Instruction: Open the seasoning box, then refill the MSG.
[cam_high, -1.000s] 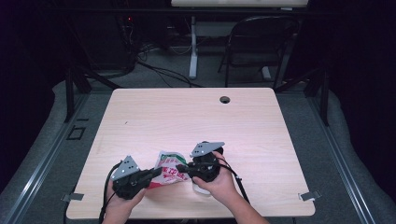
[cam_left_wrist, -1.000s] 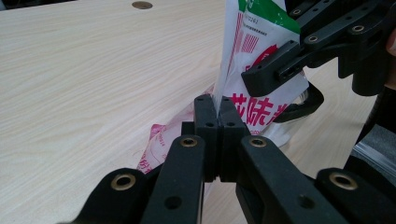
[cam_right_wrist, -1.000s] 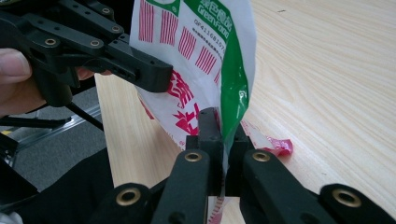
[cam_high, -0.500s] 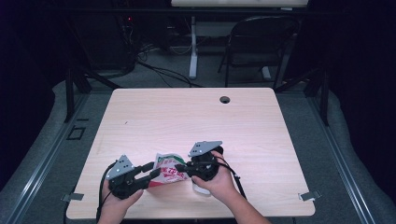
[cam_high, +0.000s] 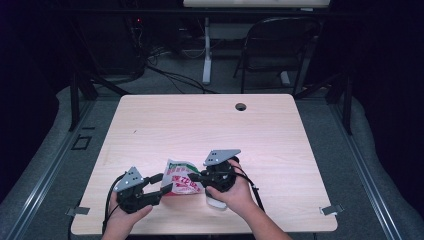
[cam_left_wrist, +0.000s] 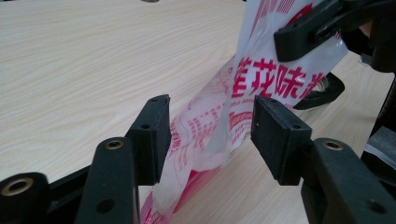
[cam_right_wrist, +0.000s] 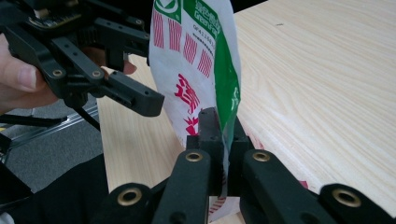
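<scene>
Showing, perhaps, "花味" on packet (cam_left_wrist: 275, 79)

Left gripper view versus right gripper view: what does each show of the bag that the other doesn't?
Left gripper view: the left gripper, whose jaws have just been opening, straddles the bag without pressing it; red print faces the camera. Right gripper view: the right gripper is clamped on the bag's edge, with a green band above. Both: the same bag and the wooden table.
</scene>
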